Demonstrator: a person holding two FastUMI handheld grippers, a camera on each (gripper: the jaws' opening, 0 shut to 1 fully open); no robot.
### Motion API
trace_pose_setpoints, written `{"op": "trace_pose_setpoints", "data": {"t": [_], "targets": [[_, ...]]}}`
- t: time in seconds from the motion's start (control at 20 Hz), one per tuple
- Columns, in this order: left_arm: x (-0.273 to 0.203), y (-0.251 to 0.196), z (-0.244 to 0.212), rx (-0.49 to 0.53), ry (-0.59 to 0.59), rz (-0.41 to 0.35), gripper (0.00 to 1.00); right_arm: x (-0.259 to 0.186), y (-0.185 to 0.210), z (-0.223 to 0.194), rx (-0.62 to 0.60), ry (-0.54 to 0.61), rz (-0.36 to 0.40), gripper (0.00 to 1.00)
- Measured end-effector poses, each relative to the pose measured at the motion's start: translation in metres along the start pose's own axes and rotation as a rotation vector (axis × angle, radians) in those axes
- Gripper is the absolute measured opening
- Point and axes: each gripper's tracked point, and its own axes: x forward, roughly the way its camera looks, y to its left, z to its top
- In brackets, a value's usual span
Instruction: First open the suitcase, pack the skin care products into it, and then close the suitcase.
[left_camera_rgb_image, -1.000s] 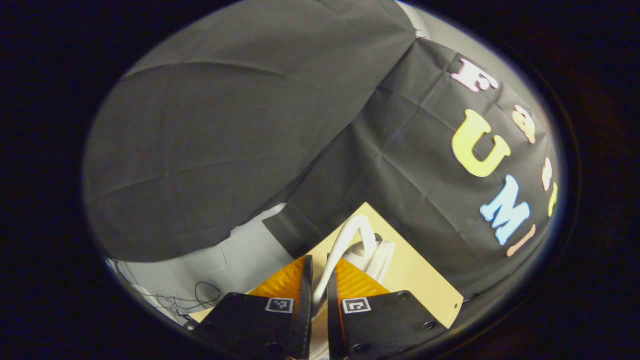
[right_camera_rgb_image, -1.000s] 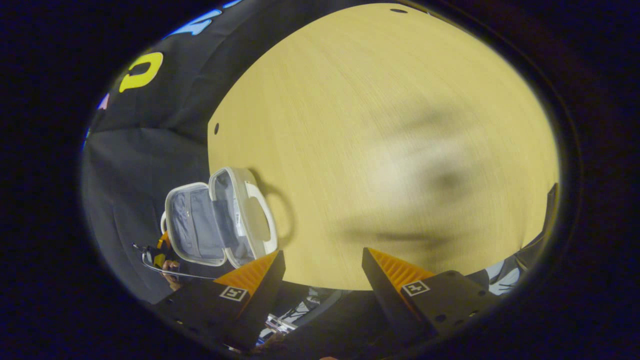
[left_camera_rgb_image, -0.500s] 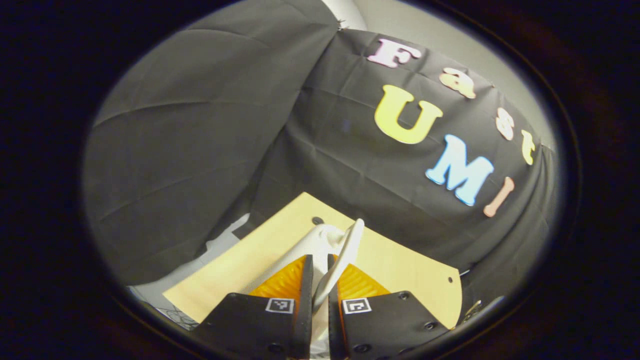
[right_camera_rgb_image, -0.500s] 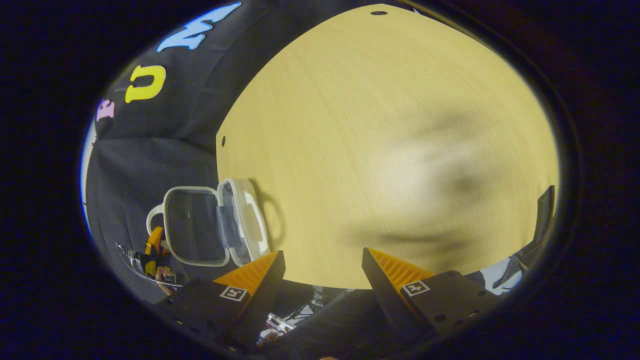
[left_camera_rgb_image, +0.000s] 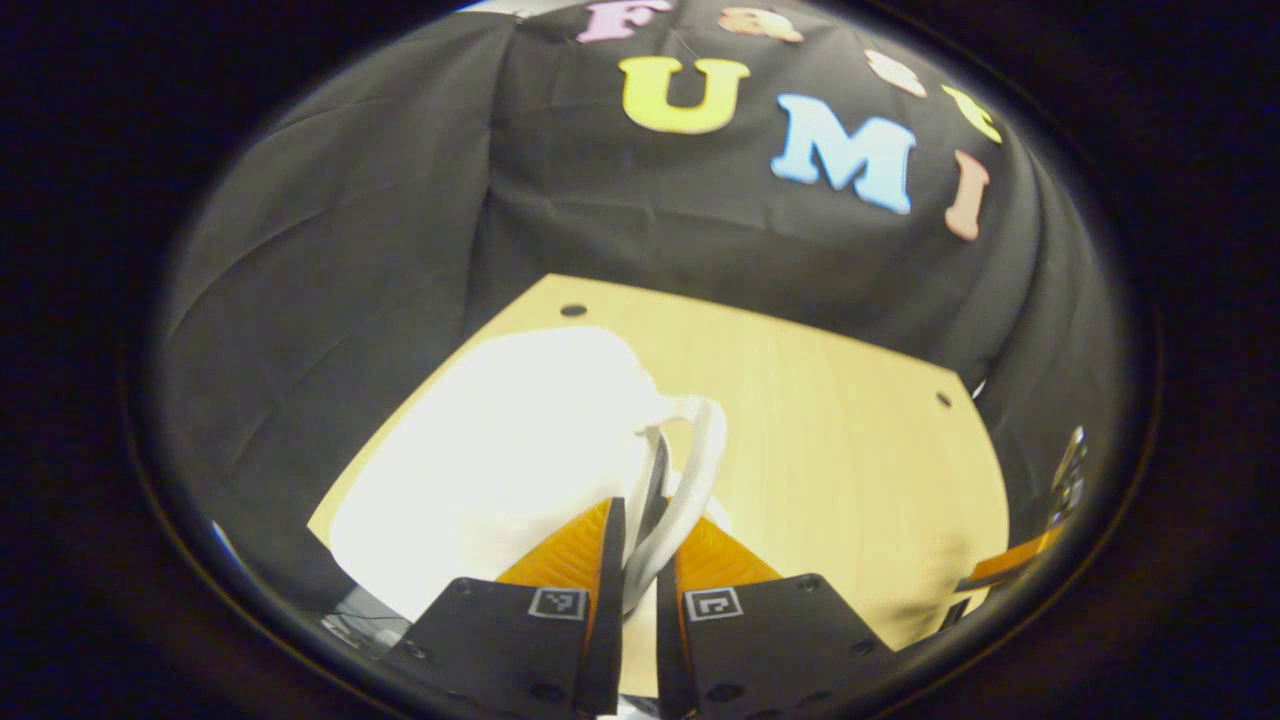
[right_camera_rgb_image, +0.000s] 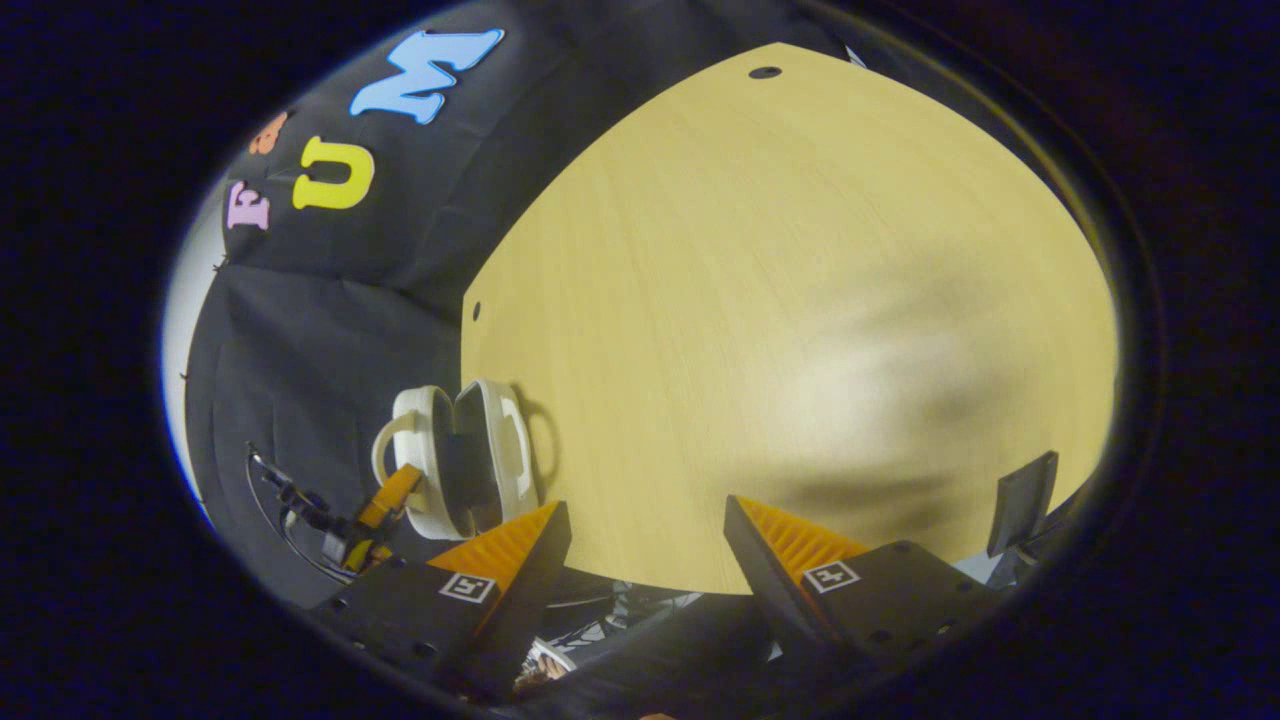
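The white suitcase (right_camera_rgb_image: 460, 455) stands at the left end of the wooden table (right_camera_rgb_image: 780, 300), its two halves a narrow wedge apart. In the left gripper view its white lid (left_camera_rgb_image: 510, 440) looms large on the left. My left gripper (left_camera_rgb_image: 640, 515) is shut on the lid's white handle (left_camera_rgb_image: 690, 470), and the right gripper view shows that gripper (right_camera_rgb_image: 385, 500) beside the case. My right gripper (right_camera_rgb_image: 645, 520) hovers open over the table's near edge with nothing between its fingers.
Black cloth walls close the table's far and left sides. A dark flat object (right_camera_rgb_image: 1020, 500) stands by the table's near right corner. The other gripper's orange finger (left_camera_rgb_image: 1010, 565) shows at the right rim of the left gripper view. Bare tabletop (left_camera_rgb_image: 850, 420) spreads right of the suitcase.
The left gripper has swung the lid by its handle from wide open down towards the base; the grey lining is now almost hidden. The right gripper has stayed open.
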Motion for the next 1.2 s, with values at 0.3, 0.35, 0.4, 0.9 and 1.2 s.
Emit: {"op": "trace_pose_setpoints", "data": {"t": [0.3,0.35,0.4,0.9,1.2], "targets": [[-0.015,-0.078,0.005,-0.054,-0.035,0.010,0.72,-0.062,-0.020,0.070,-0.249,-0.274,-0.053,0.95],[-0.028,-0.094,0.032,-0.024,-0.117,0.026,0.72,-0.082,-0.010,0.099,-0.356,-0.394,-0.071,0.95],[-0.045,-0.113,0.066,0.017,-0.218,0.035,0.72,-0.106,0.003,0.129,-0.454,-0.521,-0.090,0.95],[-0.185,-0.301,0.204,0.150,-0.960,-0.090,1.00,-0.236,0.102,0.219,-0.922,-1.339,-0.137,0.94],[-0.125,-0.351,0.122,0.185,-0.775,-0.131,0.99,-0.230,0.076,0.211,-0.965,-1.411,-0.146,0.93]]}}
